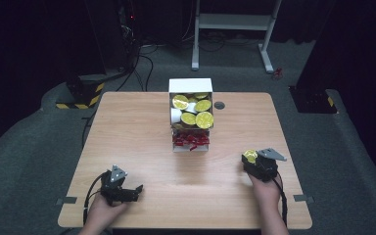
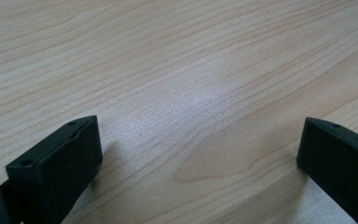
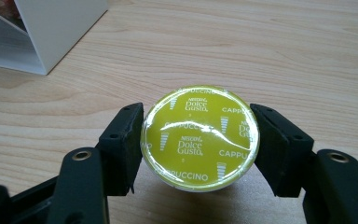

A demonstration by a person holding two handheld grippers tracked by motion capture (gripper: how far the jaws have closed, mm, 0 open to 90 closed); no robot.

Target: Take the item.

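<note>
Capsule [image 3: 200, 139] with a yellow-green foil lid sits clamped between the two jaws of the right hand-held gripper [image 3: 198, 144], lid facing the camera, at the lower centre of the right gripper view; in the high view it appears at the lower right of the desk [image 1: 142, 142], well apart from the white box [image 1: 191, 86] of like capsules at upper centre. Grip is on the round rim only, at two opposite points, so the main risk is judged to be the capsule pivoting or slipping out if the hand tilts or jolts. Too hard a squeeze could dent the thin wall or wrinkle the foil. Whether the base rests on the wood or hangs just above it cannot be told; if touching, a sideways drag could twist it in the jaws. Left hand-held gripper [image 1: 119, 187], at lower left of the high view, is released, jaws wide apart over bare wood, and poses little hazard.
</note>
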